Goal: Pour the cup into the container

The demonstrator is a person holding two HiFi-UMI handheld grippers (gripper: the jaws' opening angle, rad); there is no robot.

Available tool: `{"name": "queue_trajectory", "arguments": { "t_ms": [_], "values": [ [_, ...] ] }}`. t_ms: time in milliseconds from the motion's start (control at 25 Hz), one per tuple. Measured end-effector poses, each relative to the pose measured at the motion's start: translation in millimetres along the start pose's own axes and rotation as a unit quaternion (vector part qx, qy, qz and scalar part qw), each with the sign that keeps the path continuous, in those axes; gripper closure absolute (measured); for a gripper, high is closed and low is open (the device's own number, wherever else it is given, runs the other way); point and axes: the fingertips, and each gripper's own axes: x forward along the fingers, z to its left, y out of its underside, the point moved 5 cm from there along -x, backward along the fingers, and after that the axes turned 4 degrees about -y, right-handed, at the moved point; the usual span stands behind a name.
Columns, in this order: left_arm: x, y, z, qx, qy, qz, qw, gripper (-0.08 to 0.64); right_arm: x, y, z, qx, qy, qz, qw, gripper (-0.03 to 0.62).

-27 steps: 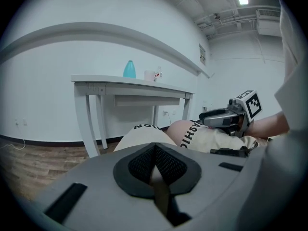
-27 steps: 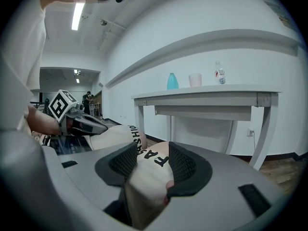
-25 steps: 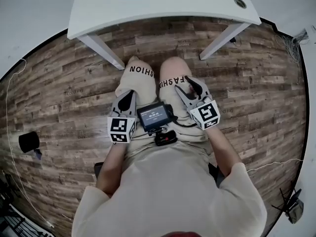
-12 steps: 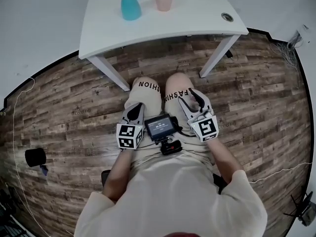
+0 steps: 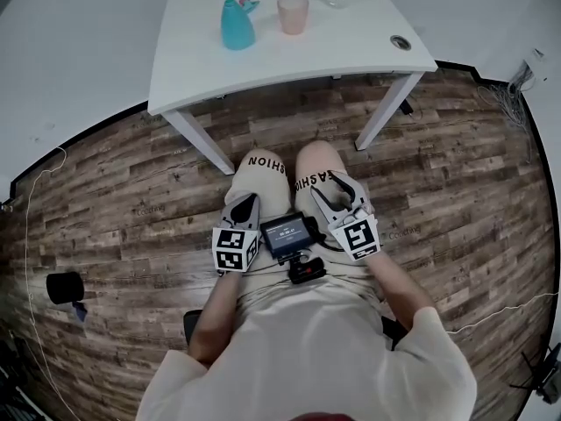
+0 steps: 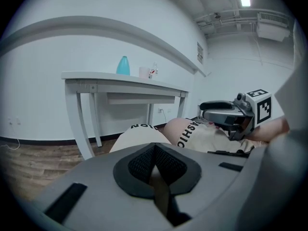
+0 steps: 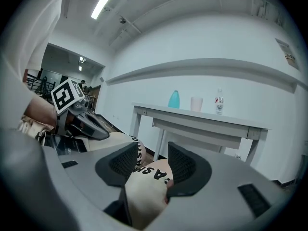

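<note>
Now that the view has lifted, I see the pink cup [image 5: 293, 13] beside the teal container [image 5: 236, 24] on the table [image 5: 351, 46] — untouched; over the thighs, the left gripper [image 5: 244, 205] is closed, the right gripper [image 5: 336, 191] parted and empty.

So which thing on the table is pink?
The cup, standing between the teal container and the small clear bottle; those two aren't pink.

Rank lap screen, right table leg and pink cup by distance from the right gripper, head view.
1. Lap screen, on the lap beside the right gripper.
2. Right table leg, ahead on the floor.
3. Pink cup, up on the table, farthest.
</note>
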Motion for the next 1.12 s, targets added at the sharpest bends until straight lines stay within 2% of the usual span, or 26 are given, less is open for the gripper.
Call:
{"name": "queue_trajectory", "arguments": {
  "t_ms": [120, 320, 600, 1120],
  "values": [
    [-2.6, -1.6, -2.9, -0.001, 0.001, -0.005, 1.0000, 0.549, -1.2, 0.1, 0.8, -0.002, -0.003, -0.001, 1.000, 0.393],
    [-1.7, 1.1, -3.9, 0.020, -0.014, -0.003, 0.9997, 0.549, 0.2, 4.7, -1.3, -0.001, -0.007, 0.006, 1.000, 0.393],
    [2.7, 0.8, -2.5, 0.012, -0.011, -0.002, 0.9999, 0.549, 3.2, 12.6, -9.4, 0.033, -0.020, 0.014, 0.999, 0.393],
    [6.3, 0.7, -5.9, 0.015, -0.007, 0.001, 0.9999, 0.549, 7.9, 20.9, -10.1, 0.054, -0.026, 0.019, 0.998, 0.393]
  ]
}}
